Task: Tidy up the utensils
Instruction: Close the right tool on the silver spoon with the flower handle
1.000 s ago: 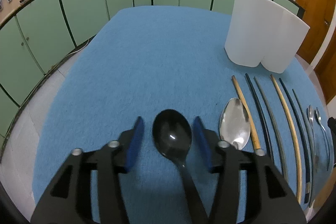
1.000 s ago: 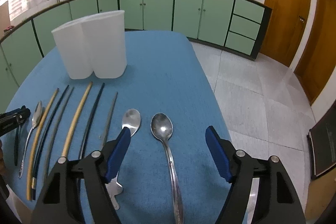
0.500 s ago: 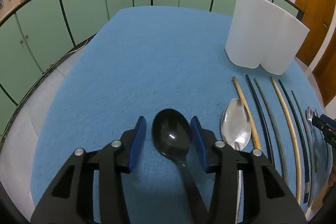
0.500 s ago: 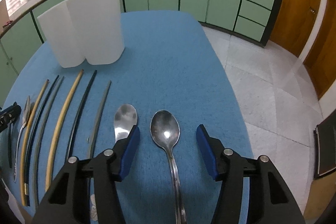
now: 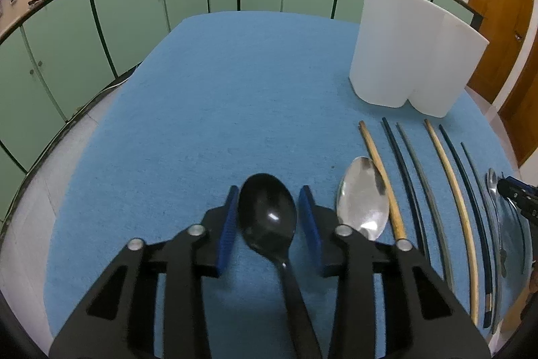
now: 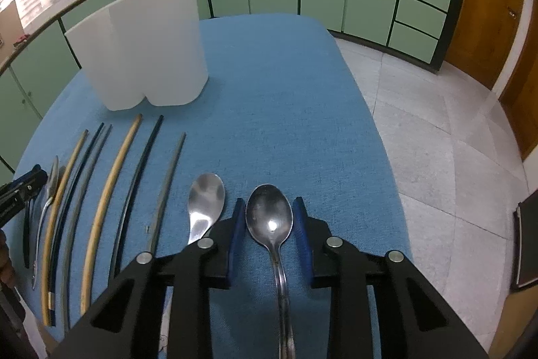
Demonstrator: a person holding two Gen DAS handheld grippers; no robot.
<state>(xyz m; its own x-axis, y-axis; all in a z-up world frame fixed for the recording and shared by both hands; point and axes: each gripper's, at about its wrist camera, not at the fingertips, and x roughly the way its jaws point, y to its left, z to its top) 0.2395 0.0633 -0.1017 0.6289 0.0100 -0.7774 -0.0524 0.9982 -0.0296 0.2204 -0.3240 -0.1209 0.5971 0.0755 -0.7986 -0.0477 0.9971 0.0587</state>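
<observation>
Left hand-held gripper [image 5: 268, 212]: jaws closing around black spoon [image 5: 267, 214] on blue bench [image 5: 218, 96]. Right hand-held gripper [image 6: 269, 217]: jaws closing around steel spoon [image 6: 269, 217]. Neither visibly clamped.

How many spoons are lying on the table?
4. Along the row: black spoon at the left end, steel spoon beside it, then, past the chopsticks, a third spoon and a fourth spoon at the right end. None seems hidden.

Blue-clothed table [image 5: 218, 96]: spoons [image 5: 363, 201], chopsticks [image 5: 450, 177], holder [image 5: 413, 46]
</observation>
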